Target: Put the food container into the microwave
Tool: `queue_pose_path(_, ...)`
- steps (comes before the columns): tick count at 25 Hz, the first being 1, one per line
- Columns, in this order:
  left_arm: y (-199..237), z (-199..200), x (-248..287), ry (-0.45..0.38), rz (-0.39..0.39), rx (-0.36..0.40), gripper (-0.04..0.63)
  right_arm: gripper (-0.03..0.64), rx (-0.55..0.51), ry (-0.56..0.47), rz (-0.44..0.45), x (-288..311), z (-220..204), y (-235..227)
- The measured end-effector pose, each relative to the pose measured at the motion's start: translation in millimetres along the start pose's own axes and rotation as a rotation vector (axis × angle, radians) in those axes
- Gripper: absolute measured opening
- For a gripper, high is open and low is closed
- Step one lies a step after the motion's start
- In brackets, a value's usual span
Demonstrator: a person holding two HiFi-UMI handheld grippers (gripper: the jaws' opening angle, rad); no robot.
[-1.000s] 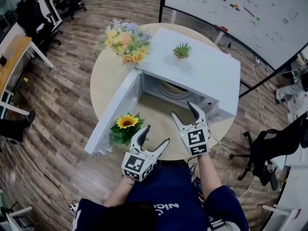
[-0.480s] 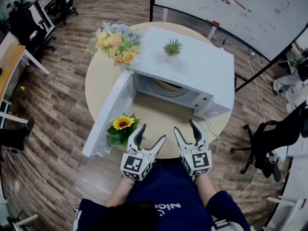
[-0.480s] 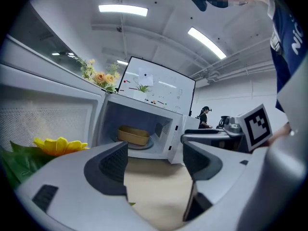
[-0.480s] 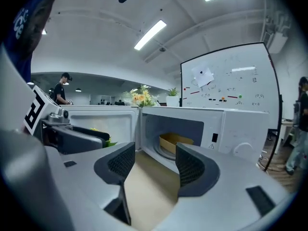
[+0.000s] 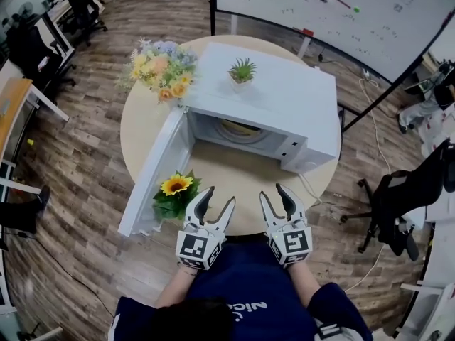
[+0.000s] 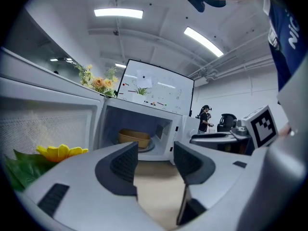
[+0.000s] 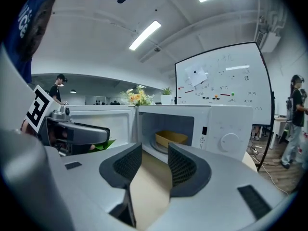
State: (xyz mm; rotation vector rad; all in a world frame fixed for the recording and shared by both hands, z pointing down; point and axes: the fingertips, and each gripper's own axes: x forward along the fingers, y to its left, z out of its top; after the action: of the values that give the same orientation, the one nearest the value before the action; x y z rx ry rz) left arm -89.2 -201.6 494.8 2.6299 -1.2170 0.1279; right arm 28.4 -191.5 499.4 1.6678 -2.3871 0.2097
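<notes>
A tan food container [image 5: 242, 128] [image 6: 134, 137] [image 7: 171, 138] sits on the turntable inside the white microwave [image 5: 284, 98], whose door [image 5: 153, 172] stands swung wide to the left. Both grippers hover at the near table edge, well back from the oven. My left gripper [image 5: 215, 202] [image 6: 153, 159] is open and holds nothing. My right gripper [image 5: 276, 196] [image 7: 155, 165] is also open and empty, pointing toward the oven mouth.
A sunflower [image 5: 175, 185] with green leaves lies beside the door, just ahead of the left gripper. A flower bouquet [image 5: 160, 66] stands at the table's far left and a small potted plant [image 5: 242, 71] on the microwave. A whiteboard [image 5: 341, 13] and office chairs [image 5: 405, 197] surround the round table [image 5: 142, 119].
The right gripper has drawn back from the oven mouth toward the near table edge. The left gripper has shifted slightly. The container stays inside the microwave.
</notes>
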Motion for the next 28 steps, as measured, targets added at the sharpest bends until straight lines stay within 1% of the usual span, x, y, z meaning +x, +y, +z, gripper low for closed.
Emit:
queue_pose_path(3, -1.1, 2.3, -0.8, -0.008, 0.000, 0.012, 0.158, 0.083, -0.012, -0.013, 0.009, -1.0, 4.7, 2.0)
queue_pose_path(4, -1.1, 2.8, -1.4, -0.010, 0.002, 0.016, 0.119, 0.038, -0.016, -0.015, 0.021, -0.9, 5.8, 5.1)
queue_pose_path(5, -1.1, 3.3, -2.0, -0.011, 0.004, 0.021, 0.069, 0.011, -0.022, -0.017, 0.038, -0.3, 7.2, 9.2)
queue_pose_path(6, -1.2, 3.6, -2.2, -0.010, 0.005, 0.026, 0.028, 0.011, -0.031, -0.017, 0.056, 0.5, 9.4, 13.9)
queue_pose_path(7, -1.8, 3.6, -2.2, -0.008, 0.002, 0.030, 0.006, 0.011, -0.042, -0.016, 0.071, 1.2, 12.1, 18.4)
queue_pose_path(13, -5.6, 0.9, -0.8, 0.010, -0.028, 0.034, 0.003, 0.009, -0.083, -0.020, 0.109, 5.9, 11.2, 33.8)
queue_pose_path(20, -5.3, -2.7, -1.6, 0.019, -0.042, 0.022, 0.003, 0.008, -0.099, -0.018, 0.077, 5.1, 10.4, 31.4)
queue_pose_path(28, -3.2, -7.3, 0.2, 0.027, -0.038, 0.023, 0.002, 0.008, -0.082, -0.026, 0.049, 5.9, 3.8, 23.9)
